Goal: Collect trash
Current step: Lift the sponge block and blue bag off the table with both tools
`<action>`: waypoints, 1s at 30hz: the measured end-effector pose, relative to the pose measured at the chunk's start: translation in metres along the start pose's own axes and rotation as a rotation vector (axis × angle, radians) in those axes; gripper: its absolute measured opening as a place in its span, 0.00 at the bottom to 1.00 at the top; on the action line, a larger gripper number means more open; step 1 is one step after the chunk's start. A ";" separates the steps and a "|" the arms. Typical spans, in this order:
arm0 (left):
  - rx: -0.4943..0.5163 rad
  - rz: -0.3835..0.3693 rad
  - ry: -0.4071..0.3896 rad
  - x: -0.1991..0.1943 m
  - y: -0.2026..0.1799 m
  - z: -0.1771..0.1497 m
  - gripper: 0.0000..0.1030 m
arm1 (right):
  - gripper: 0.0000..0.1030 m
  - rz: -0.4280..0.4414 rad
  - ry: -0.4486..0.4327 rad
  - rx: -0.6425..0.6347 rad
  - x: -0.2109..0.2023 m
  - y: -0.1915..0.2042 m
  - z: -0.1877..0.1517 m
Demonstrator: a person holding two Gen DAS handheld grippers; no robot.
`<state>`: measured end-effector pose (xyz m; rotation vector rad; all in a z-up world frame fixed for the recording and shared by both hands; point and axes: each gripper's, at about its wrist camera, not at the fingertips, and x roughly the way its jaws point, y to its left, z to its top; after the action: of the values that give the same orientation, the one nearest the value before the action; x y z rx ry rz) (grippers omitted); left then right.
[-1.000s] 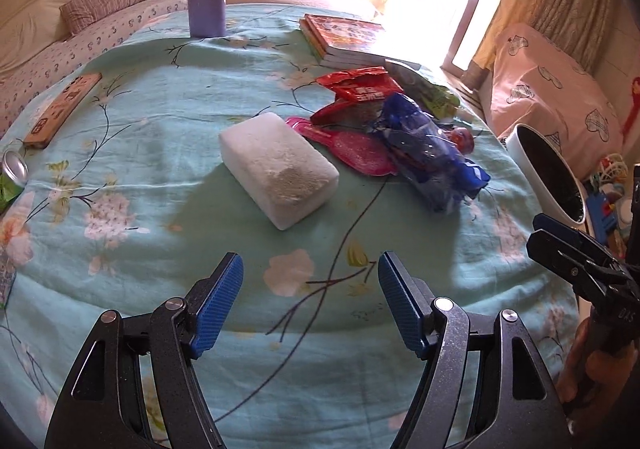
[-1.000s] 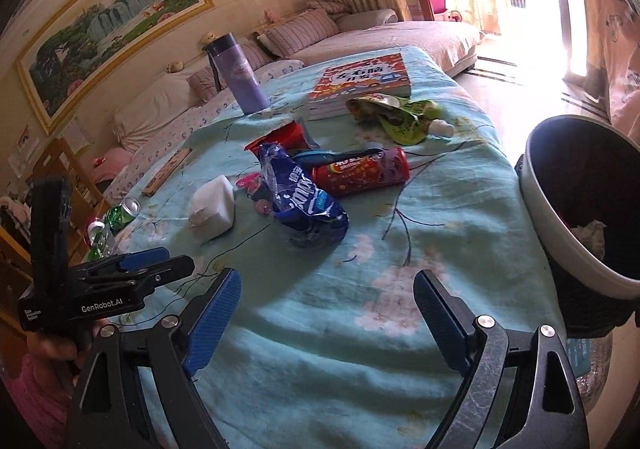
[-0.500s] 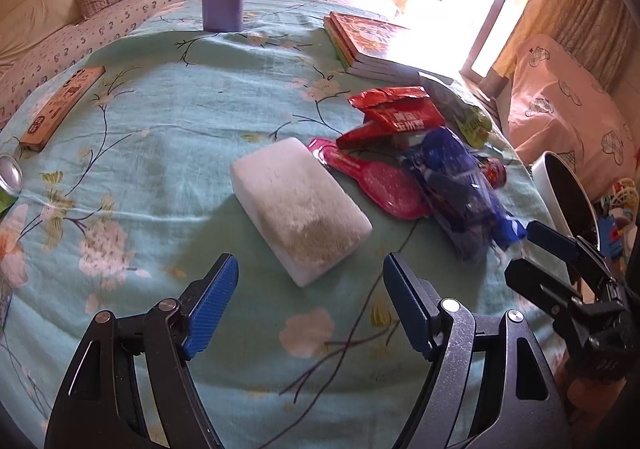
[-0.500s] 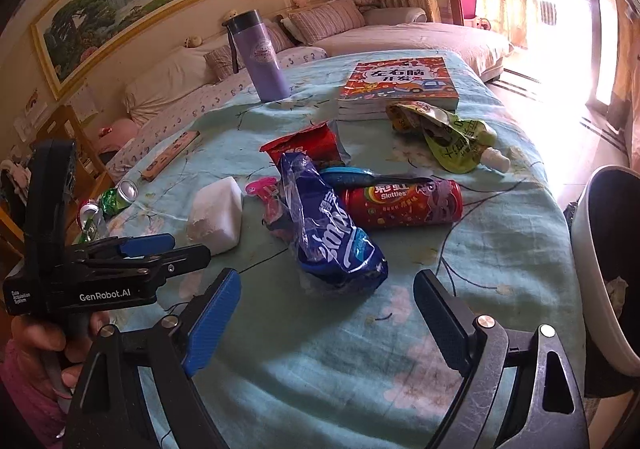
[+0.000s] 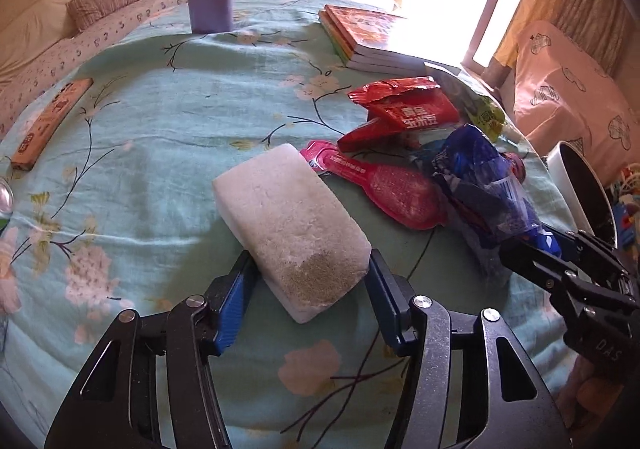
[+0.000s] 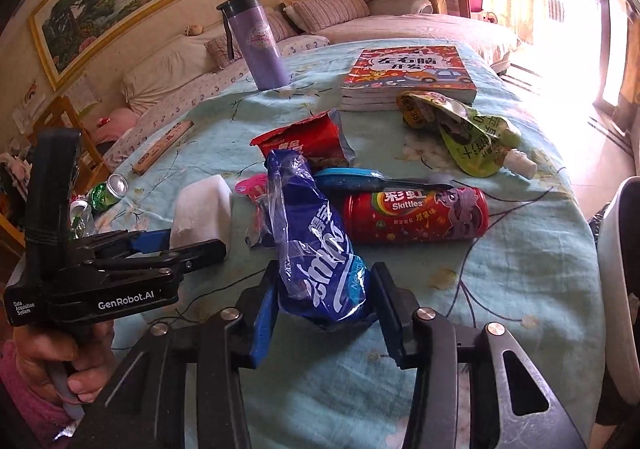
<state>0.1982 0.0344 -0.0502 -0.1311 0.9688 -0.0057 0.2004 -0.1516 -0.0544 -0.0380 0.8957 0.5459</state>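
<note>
A white foam block (image 5: pixel 288 225) lies on the turquoise flowered cloth. Its near end is between the blue pads of my left gripper (image 5: pixel 308 273), whose jaws are closing and touch its sides. A crumpled blue snack bag (image 6: pixel 316 249) lies to the right of the block. My right gripper (image 6: pixel 324 289) has its closing jaws pressed on the bag's near end. Behind these lie a red snack bag (image 5: pixel 404 113), a pink pouch (image 5: pixel 376 185), a red Skittles can (image 6: pixel 416 215) and a green pouch (image 6: pixel 460 129).
A white-rimmed black bin (image 6: pixel 616 281) stands off the table's right edge. At the back are a stack of books (image 6: pixel 408 73) and a purple tumbler (image 6: pixel 262 45). A wooden box (image 5: pixel 48 121) and green drink cans (image 6: pixel 108 189) sit at the left.
Both grippers moved forward over the cloth. The left one came around the foam block and the right one around the blue bag. Both sets of jaws narrowed from wide open.
</note>
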 end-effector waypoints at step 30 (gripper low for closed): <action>0.272 -0.212 -0.017 -0.061 -0.117 -0.053 0.52 | 0.41 -0.091 -0.118 0.219 -0.116 -0.063 -0.067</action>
<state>0.1267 -0.0834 -0.0162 0.0181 0.9247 -0.3294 0.1230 -0.2735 -0.0225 0.1498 0.8292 0.3593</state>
